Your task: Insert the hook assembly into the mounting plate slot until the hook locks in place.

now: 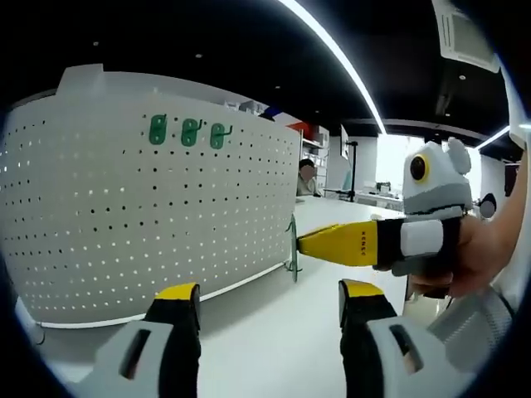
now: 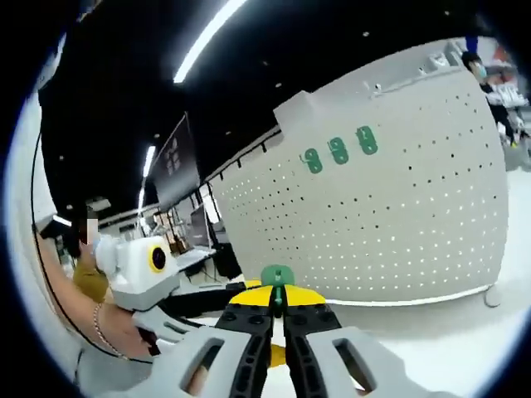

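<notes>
Right tool (image 2: 278,308) grips hook (image 2: 277,278); pegboard (image 2: 390,207) apart.

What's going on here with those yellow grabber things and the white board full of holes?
A person is working with a hand-held gripper in each hand in front of a white pegboard standing on a white table. The right gripper has its jaws shut on a small green hook, held short of the board. Three green hooks already hang near the board's top. The left gripper is open and holds nothing. The new hook is not yet on the board.
</notes>
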Demonstrator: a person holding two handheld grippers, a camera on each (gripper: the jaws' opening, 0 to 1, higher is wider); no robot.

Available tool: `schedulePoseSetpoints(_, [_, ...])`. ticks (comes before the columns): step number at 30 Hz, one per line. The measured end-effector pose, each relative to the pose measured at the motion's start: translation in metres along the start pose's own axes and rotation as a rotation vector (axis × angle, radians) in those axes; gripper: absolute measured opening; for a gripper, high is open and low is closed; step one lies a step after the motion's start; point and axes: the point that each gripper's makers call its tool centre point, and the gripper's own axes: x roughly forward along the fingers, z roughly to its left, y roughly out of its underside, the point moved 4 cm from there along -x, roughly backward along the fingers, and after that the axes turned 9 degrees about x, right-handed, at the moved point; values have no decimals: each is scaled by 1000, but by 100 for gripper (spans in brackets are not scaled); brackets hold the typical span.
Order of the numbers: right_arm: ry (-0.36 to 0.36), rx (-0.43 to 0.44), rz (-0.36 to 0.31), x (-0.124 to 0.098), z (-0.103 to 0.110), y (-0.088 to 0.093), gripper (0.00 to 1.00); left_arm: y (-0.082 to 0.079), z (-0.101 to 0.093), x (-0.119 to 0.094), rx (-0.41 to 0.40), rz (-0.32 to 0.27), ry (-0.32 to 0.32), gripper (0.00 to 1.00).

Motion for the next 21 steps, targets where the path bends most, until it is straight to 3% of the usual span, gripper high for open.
schedulePoseSetpoints(2, [0, -40, 10, 1, 2, 0, 0, 0, 0, 0, 0, 4, 0, 68])
schedulePoseSetpoints(11, [-11, -10, 3, 4, 3, 1, 0, 0, 2, -3, 9, 5, -10, 68])
schedulePoseSetpoints(21, [36, 13, -48, 6, -18, -23, 0, -2, 16, -12, 17, -2, -46, 67])
